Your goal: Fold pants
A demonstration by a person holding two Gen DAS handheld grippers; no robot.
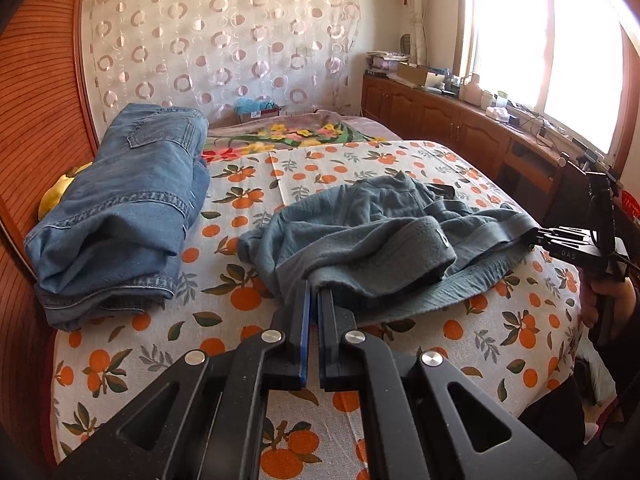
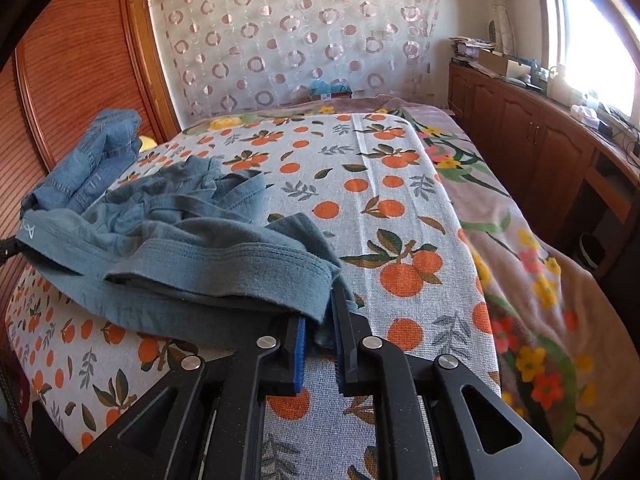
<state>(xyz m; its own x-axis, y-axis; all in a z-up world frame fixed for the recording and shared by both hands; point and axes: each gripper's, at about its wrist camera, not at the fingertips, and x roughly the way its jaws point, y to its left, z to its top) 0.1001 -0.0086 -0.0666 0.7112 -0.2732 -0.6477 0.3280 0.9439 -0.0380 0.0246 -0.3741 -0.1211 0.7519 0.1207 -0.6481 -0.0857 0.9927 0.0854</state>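
Grey-green pants (image 1: 360,240) crumpled at the centre of the left wrist frame, on a bed (image 1: 360,360) covered with an orange-fruit print sheet. Left claw (image 1: 314,294) narrow, pinching the near edge of the pants' thick ribbed band at lower centre, blue pads almost together with cloth between them. Right claw (image 1: 536,238) at the right edge of the same frame, clamped on the far-right end of that band, a hand (image 1: 608,300) on its grip below. In the right wrist frame, the same pants (image 2: 192,252) heaped at left centre, the band running across towards lower centre and tucked between the fingers of the right claw (image 2: 320,320), which grips a bunched corner of it. Band lifted slightly off the sheet between the two grips, the rest of the cloth lying rumpled behind. Folded blue jeans (image 1: 120,208) stacked at the left of the left wrist frame, just beside the pants but apart from them, against a wooden headboard (image 1: 36,120). Flowered blanket (image 2: 520,280) along the right side of the bed in the right wrist frame, wooden cabinets (image 2: 540,148) beyond it under a bright window (image 1: 552,40).
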